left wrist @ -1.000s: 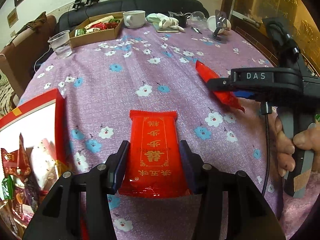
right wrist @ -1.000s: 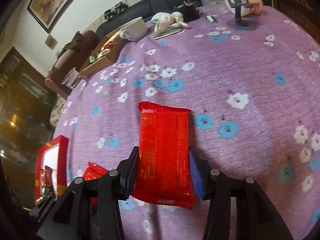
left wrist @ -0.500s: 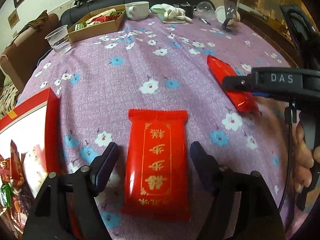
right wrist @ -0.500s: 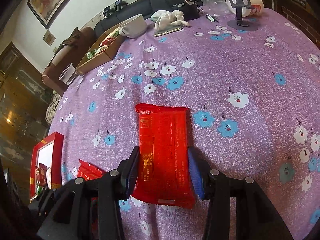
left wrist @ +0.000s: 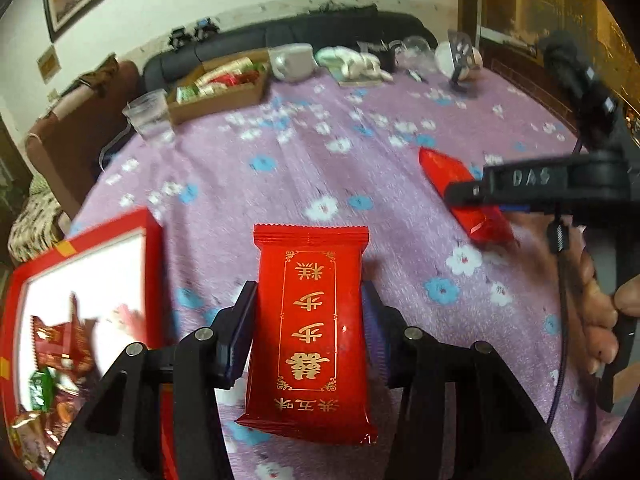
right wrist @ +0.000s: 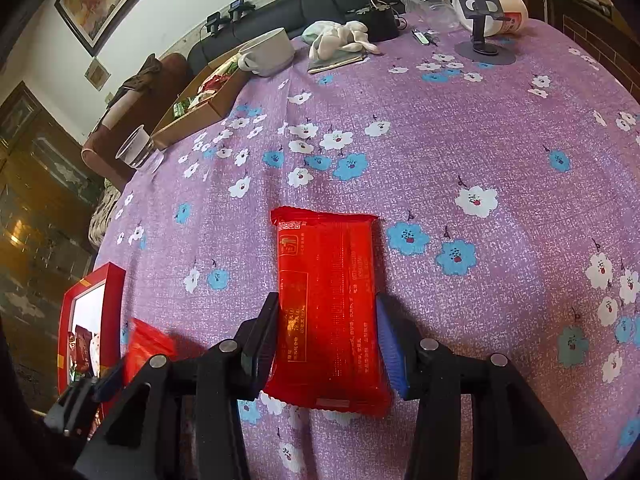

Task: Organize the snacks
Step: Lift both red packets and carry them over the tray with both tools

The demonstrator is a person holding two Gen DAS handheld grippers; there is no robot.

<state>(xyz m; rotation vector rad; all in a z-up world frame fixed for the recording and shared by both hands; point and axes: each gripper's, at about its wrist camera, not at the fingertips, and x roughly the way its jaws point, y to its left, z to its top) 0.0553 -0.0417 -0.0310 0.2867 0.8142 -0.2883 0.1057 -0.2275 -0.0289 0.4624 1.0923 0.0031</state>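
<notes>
Left gripper (left wrist: 306,320): clenched on a gold-lettered red packet (left wrist: 310,332), both jaws pressed against its long sides; the packet looks lifted off the cloth, its far end pointing to 12 o'clock in the left wrist view.

Right gripper (right wrist: 326,334): jaws snug against both sides of a second red packet (right wrist: 330,308), printed back facing up, grasping it; I cannot tell whether it rests on the cloth or hangs just above.

Same pair from the other side: in the left wrist view the right gripper (left wrist: 460,194) sits at 3 o'clock, its packet (left wrist: 464,196) sticking out towards 10 o'clock; in the right wrist view the left gripper (right wrist: 112,372) sits at 8 o'clock with its packet (right wrist: 148,344).

Red box (left wrist: 154,264): open, white inside, at 9 o'clock of the left gripper, just beside it; mixed wrapped snacks (left wrist: 56,352) lie in its near end. It also shows at 8 o'clock in the right wrist view (right wrist: 114,292).

Table (right wrist: 460,140): covered in a purple cloth with white and blue flowers.

Far edge, around 12 o'clock: a cardboard tray (right wrist: 200,100) of sweets, a clear plastic cup (right wrist: 136,152) to its left, a big white mug (right wrist: 270,52), a crumpled white cloth (right wrist: 340,38) and a black phone stand (right wrist: 480,12).

Person's hand (left wrist: 600,316): wrapped round the right gripper's handle at 3 o'clock in the left wrist view.
</notes>
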